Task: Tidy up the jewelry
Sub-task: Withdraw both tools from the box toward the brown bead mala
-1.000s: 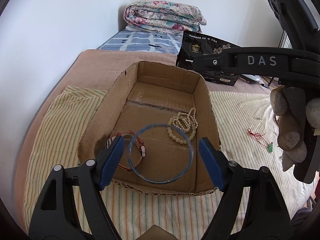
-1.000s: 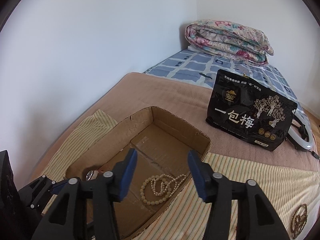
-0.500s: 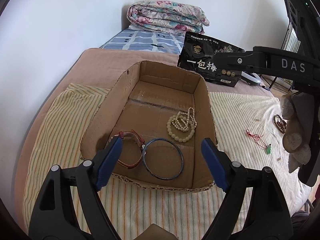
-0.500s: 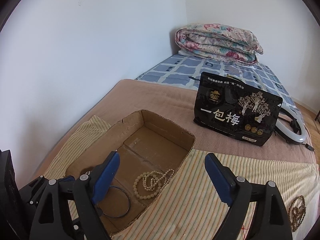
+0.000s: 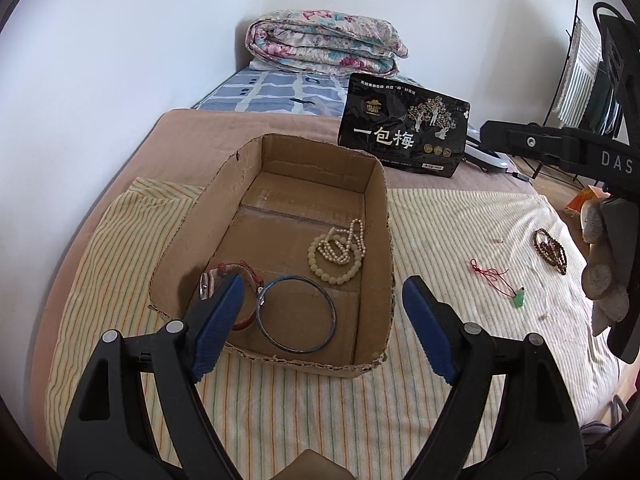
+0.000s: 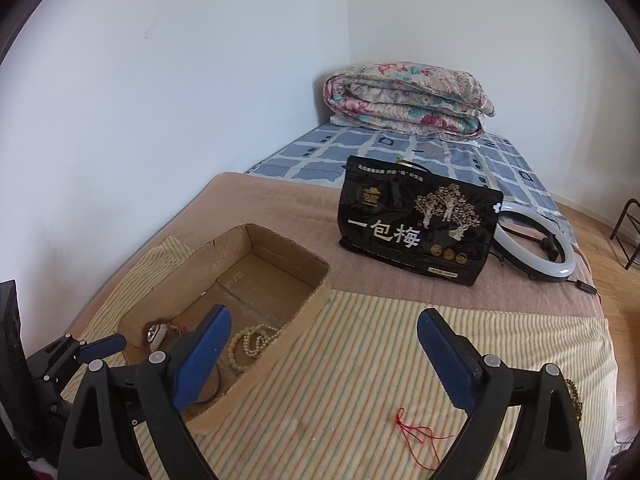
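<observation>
Just beyond the open left gripper (image 5: 320,316), the blue bangle (image 5: 297,314) lies boxed.

in the open cardboard box (image 5: 376,216) lie a blue bangle (image 5: 296,314), a red-strapped watch (image 5: 240,276) and cream beads (image 5: 338,252). on the striped cloth beside it: a red cord with green pendant (image 5: 498,280), brown beads (image 5: 552,250).

Brown bead bracelet (image 6: 573,394) mostly hidden behind right gripper's arm, red cord necklace (image 6: 416,436) pendant out of sight, blue bangle (image 6: 214,384) largely hidden
</observation>
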Demonstrator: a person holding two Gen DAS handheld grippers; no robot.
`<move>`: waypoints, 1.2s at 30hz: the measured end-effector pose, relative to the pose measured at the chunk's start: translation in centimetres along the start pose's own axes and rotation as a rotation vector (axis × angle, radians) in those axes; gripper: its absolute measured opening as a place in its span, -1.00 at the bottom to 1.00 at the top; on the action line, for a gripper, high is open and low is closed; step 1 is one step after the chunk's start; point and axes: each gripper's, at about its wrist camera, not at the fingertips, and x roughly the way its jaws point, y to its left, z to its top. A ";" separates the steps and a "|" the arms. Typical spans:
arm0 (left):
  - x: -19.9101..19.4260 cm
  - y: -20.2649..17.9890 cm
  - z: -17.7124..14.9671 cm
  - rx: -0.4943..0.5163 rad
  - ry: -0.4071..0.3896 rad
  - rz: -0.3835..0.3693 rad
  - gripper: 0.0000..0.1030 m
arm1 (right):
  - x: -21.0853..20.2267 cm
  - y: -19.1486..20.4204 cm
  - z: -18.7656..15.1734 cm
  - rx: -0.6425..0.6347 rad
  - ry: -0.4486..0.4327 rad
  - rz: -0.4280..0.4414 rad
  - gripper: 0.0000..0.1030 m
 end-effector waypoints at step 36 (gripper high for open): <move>3.0 -18.5 -1.8 0.223 0.063 -0.225 0.54 | -7.5 -22.7 -9.9 0.137 0.063 -0.291 0.99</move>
